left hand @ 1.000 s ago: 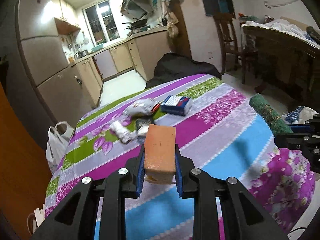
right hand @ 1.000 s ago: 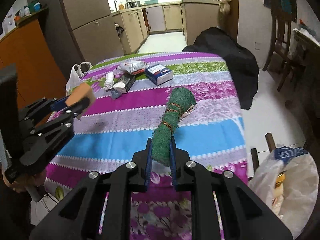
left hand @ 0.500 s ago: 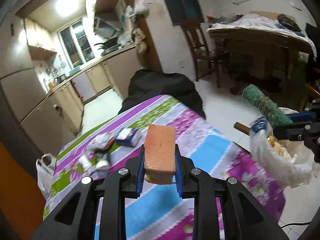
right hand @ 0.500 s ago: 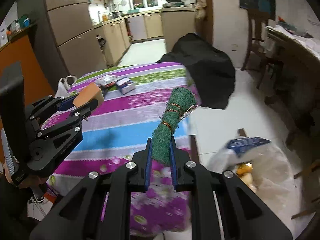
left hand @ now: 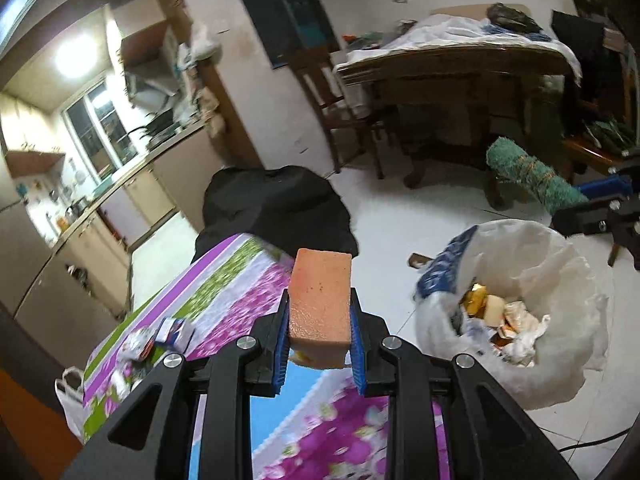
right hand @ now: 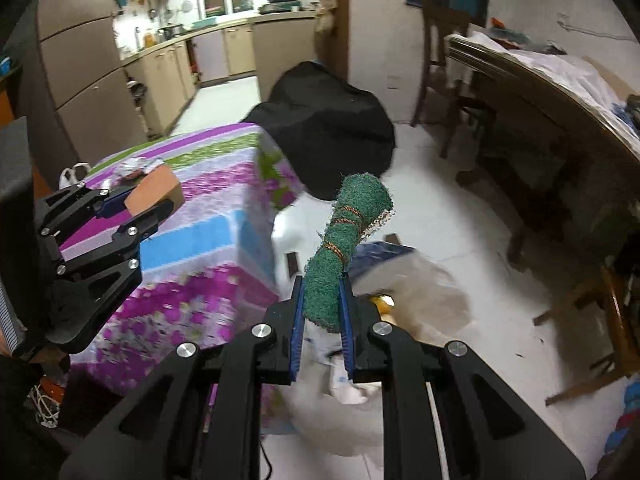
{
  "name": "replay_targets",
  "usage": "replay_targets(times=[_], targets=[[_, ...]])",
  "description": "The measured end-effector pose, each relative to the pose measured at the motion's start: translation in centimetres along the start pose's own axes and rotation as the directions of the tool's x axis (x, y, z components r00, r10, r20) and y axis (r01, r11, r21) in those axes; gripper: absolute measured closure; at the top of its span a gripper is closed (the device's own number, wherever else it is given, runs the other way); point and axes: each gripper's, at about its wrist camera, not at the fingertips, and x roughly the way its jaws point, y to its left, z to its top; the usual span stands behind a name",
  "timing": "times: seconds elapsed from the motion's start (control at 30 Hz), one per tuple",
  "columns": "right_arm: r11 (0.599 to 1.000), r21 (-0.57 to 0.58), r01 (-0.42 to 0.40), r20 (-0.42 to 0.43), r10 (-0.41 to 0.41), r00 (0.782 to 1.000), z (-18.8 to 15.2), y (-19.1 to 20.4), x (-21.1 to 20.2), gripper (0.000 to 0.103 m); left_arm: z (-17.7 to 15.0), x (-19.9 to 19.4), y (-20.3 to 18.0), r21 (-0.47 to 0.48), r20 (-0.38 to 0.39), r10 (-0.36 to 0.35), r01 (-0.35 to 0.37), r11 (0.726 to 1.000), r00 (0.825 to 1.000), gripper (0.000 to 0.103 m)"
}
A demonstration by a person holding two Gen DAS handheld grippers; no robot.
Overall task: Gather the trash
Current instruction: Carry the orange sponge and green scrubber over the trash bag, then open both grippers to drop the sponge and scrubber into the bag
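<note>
My left gripper (left hand: 319,312) is shut on an orange sponge block (left hand: 320,300), held above the corner of the striped floral tablecloth (left hand: 224,300). My right gripper (right hand: 322,300) is shut on a rolled green scouring cloth (right hand: 344,240) tied with cord, hanging over the white trash bag (right hand: 424,292). In the left wrist view that trash bag (left hand: 560,304) stands open on the floor to the right, with wrappers and scraps inside, and the green roll (left hand: 528,176) hovers just beyond it. The left gripper with the sponge (right hand: 154,192) shows at the left of the right wrist view.
A blue box (left hand: 176,330) and crumpled wrappers (left hand: 138,346) lie on the far part of the table. A black covered chair (right hand: 324,128) stands behind the table. A wooden table (right hand: 560,92) and chairs (left hand: 336,92) fill the right side. White floor tiles (right hand: 460,216) surround the bag.
Both grippers have swung right, off the table toward the trash bag, keeping hold of the sponge and the green roll. The bag has come into full view.
</note>
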Motion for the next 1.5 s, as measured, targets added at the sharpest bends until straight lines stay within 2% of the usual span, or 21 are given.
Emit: replay_targets(times=[0.37, 0.43, 0.53, 0.6, 0.7, 0.77, 0.8, 0.83, 0.9, 1.0, 1.2, 1.23, 1.3, 1.5], targets=[[0.996, 0.062, 0.068, -0.038, -0.066, 0.997, -0.9, -5.4, -0.1, 0.088, 2.6, 1.8, -6.6, 0.087, 0.009, -0.071, 0.070, 0.994, 0.997, 0.077], [0.995, 0.063, 0.077, -0.057, -0.074, 0.996, -0.9, -6.0, 0.3, 0.088, 2.9, 2.3, -7.4, 0.097, -0.002, -0.100, 0.100, 0.990, 0.995, 0.077], [0.994, 0.071, 0.083, -0.097, -0.076, 0.992, -0.8, -6.9, 0.9, 0.088, 3.5, 3.5, -8.6, 0.115, -0.041, -0.179, 0.182, 0.977, 0.983, 0.077], [0.993, 0.076, 0.090, -0.121, -0.081, 0.989, -0.7, -7.4, 1.2, 0.088, 4.0, 4.5, -9.2, 0.120, -0.079, -0.252, 0.261, 0.958, 0.964, 0.077], [0.992, 0.088, 0.088, -0.157, -0.073, 0.985, -0.7, -8.1, 1.6, 0.088, 4.8, 6.4, -9.9, 0.092, -0.148, -0.391, 0.406, 0.909, 0.909, 0.077], [0.993, 0.094, 0.072, -0.174, -0.055, 0.983, -0.7, -8.4, 1.8, 0.088, 5.1, 7.1, -9.9, 0.086, -0.163, -0.439, 0.456, 0.886, 0.884, 0.077], [0.993, 0.095, 0.066, -0.181, -0.047, 0.982, -0.7, -8.5, 2.0, 0.088, 5.1, 7.4, -10.0, 0.082, -0.172, -0.470, 0.488, 0.869, 0.866, 0.077], [0.994, 0.097, 0.057, -0.189, -0.038, 0.981, -0.8, -8.5, 2.1, 0.088, 5.2, 7.6, -10.0, 0.079, -0.176, -0.485, 0.504, 0.860, 0.856, 0.077], [0.994, 0.095, 0.045, -0.204, -0.025, 0.979, -0.9, -8.4, 2.5, 0.088, 5.1, 8.3, -10.1, 0.061, -0.188, -0.536, 0.554, 0.830, 0.823, 0.077], [0.996, 0.086, 0.033, -0.217, -0.014, 0.976, -1.0, -8.3, 2.9, 0.088, 4.9, 8.9, -10.5, 0.041, -0.196, -0.565, 0.582, 0.812, 0.802, 0.077], [0.996, 0.084, 0.001, -0.226, 0.018, 0.974, -0.8, -8.7, 3.5, 0.085, 4.9, 9.5, -11.4, 0.053, -0.205, -0.565, 0.585, 0.809, 0.799, 0.077], [0.996, 0.091, -0.007, -0.228, 0.027, 0.973, -0.7, -8.8, 3.7, 0.085, 5.0, 9.5, -11.5, 0.057, -0.204, -0.564, 0.585, 0.809, 0.800, 0.074], [0.993, 0.119, 0.008, -0.240, 0.021, 0.971, -0.7, -9.3, 4.2, 0.079, 5.0, 10.0, -11.8, 0.059, -0.203, -0.544, 0.565, 0.823, 0.814, 0.061], [0.992, 0.125, 0.006, -0.236, 0.024, 0.971, -1.1, -9.5, 4.4, 0.079, 4.7, 10.0, -11.3, 0.073, -0.191, -0.519, 0.539, 0.839, 0.834, 0.060]])
